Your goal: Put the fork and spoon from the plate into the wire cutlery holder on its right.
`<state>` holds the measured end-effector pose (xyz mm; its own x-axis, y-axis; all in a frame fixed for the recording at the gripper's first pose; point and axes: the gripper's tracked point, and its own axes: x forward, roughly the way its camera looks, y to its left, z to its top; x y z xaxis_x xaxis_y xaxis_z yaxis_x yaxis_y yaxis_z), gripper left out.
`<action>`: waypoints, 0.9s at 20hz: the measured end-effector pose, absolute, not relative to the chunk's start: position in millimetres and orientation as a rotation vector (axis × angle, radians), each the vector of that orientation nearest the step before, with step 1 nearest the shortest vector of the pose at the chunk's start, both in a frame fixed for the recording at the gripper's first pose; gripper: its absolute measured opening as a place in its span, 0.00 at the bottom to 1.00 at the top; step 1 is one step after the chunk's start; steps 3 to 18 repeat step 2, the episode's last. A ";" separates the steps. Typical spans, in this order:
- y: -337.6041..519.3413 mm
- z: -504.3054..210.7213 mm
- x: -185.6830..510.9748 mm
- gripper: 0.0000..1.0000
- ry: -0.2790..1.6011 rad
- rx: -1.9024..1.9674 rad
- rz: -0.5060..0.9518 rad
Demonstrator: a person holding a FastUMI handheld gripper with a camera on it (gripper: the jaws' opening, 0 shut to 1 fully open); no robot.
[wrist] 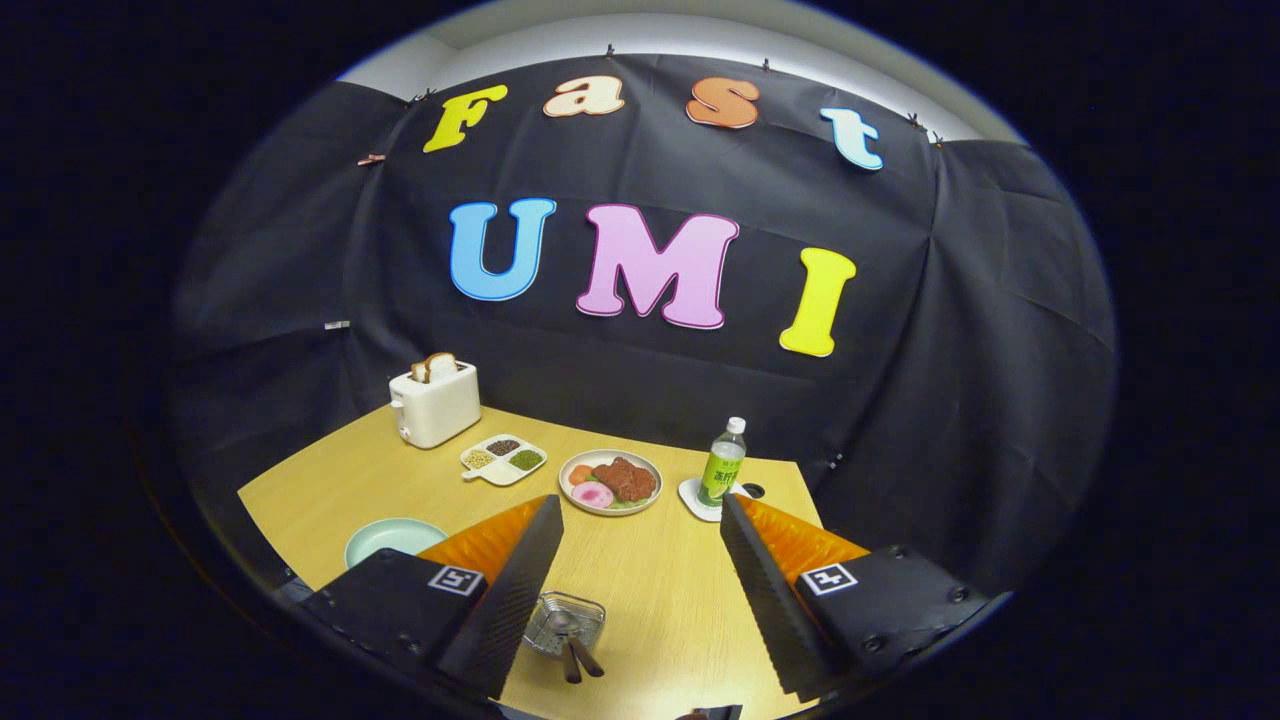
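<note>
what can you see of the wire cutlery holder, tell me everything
The wire cutlery holder is a small basket of fine silvery metal mesh with a thicker rim, roughly square with rounded corners. It stands upright on the light wooden table, between the spread fingers of the hand-held gripper and close to one of them. Two utensils with dark brown handles sit in it, handles leaning out over the near rim; a metal spoon bowl shows inside. The open fingers do not touch it.
</note>
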<state>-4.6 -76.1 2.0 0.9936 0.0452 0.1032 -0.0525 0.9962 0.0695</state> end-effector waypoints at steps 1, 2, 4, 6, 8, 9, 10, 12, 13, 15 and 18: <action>-75.1 1.8 -3.5 0.98 -0.100 0.066 0.052; -71.5 0.9 -2.7 0.98 -0.098 0.063 0.059; -71.5 0.9 -2.7 0.98 -0.098 0.063 0.059; -71.5 0.9 -2.7 0.98 -0.098 0.063 0.059; -71.5 0.9 -2.7 0.98 -0.098 0.063 0.059; -71.5 0.9 -2.7 0.98 -0.098 0.063 0.059; -71.5 0.9 -2.7 0.98 -0.098 0.063 0.059; -71.5 0.9 -2.7 0.98 -0.098 0.063 0.059; -71.5 0.9 -2.7 0.98 -0.098 0.063 0.059; -71.5 0.9 -2.7 0.98 -0.098 0.063 0.059; -71.5 0.9 -2.7 0.98 -0.098 0.063 0.059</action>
